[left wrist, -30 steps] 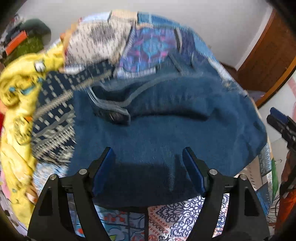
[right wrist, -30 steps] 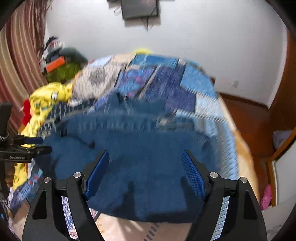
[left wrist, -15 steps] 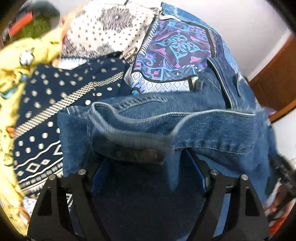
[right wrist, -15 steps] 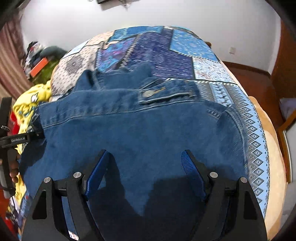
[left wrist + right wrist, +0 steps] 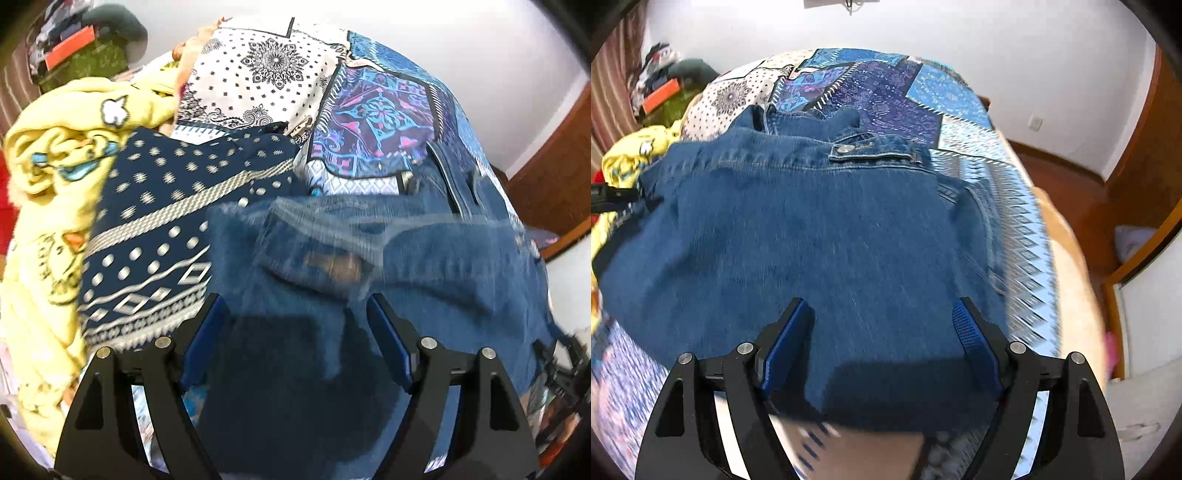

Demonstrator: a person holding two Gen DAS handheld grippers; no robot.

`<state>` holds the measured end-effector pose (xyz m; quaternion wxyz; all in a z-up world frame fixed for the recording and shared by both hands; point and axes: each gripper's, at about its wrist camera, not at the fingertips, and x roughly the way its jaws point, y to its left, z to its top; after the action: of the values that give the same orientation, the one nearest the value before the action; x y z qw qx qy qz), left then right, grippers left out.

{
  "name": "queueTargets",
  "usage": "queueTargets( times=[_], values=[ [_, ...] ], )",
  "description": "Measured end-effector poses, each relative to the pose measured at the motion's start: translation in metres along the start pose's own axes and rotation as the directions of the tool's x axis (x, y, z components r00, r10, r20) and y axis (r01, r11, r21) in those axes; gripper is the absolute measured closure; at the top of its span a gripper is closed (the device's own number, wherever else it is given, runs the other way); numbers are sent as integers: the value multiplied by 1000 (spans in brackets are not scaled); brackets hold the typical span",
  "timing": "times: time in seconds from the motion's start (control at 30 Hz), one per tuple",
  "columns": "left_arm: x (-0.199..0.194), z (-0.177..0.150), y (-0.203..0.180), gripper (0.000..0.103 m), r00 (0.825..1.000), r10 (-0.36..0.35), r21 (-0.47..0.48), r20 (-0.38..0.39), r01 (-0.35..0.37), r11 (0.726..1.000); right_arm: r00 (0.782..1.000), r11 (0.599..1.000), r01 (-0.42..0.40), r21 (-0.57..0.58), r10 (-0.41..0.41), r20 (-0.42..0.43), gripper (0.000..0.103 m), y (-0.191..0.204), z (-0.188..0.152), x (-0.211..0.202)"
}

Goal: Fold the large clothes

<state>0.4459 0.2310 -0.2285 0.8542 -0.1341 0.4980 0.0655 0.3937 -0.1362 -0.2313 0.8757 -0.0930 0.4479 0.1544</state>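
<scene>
Two pairs of tongs hang over one denim jacket (image 5: 820,236), and what has changed since half a second ago is mostly our vantage: in the left wrist view the jacket's buttoned cuff sat right at the fingertips then, whereas now it lies a little ahead of the left gripper (image 5: 295,332), blurred by motion, so we judge that we are pulling back from the cloth. Both the left gripper and the right gripper (image 5: 882,332) stand released, jaws spread wide with denim showing between them but nothing pinched. The jacket lies spread on the patchwork bedspread (image 5: 886,81) directly ahead of and beneath both tools, its folded top edge with a metal button (image 5: 844,148) on the far side of the right tongs. To the left of the left tongs lie a navy patterned garment (image 5: 155,229) and a yellow garment (image 5: 55,155). We read this as a fold just laid down, with the next crease yet to be taken.
</scene>
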Motion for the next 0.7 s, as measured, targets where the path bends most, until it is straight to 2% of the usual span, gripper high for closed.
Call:
queueTargets(
  times=[0.17,0.4,0.47,0.53,0.6,0.7],
  values=[
    [-20,-41,6,25,1000,-17,9,-12,18,1000,999,999,29,17,-28,-27,25,-11,-12,-16],
    [-53,-96,15,25,999,-38,-23,8,38,999,999,994,18,104,-12,-50,25,-31,-24,-36],
    [-62,-109,17,24,995,-95,-65,23,97,993,999,991,4,131,2,-39,25,-34,-24,-43],
    [-63,-120,21,23,984,-174,-139,27,177,974,999,985,-31,172,36,-28,25,-35,-26,-48],
    [-55,-129,25,23,966,-258,-224,8,253,941,996,976,-80,203,85,-13,25,-32,-28,-52],
    [-38,-135,26,23,945,-327,-310,-13,307,900,994,976,-106,192,108,-4,25,-22,-30,-53]
  ],
)
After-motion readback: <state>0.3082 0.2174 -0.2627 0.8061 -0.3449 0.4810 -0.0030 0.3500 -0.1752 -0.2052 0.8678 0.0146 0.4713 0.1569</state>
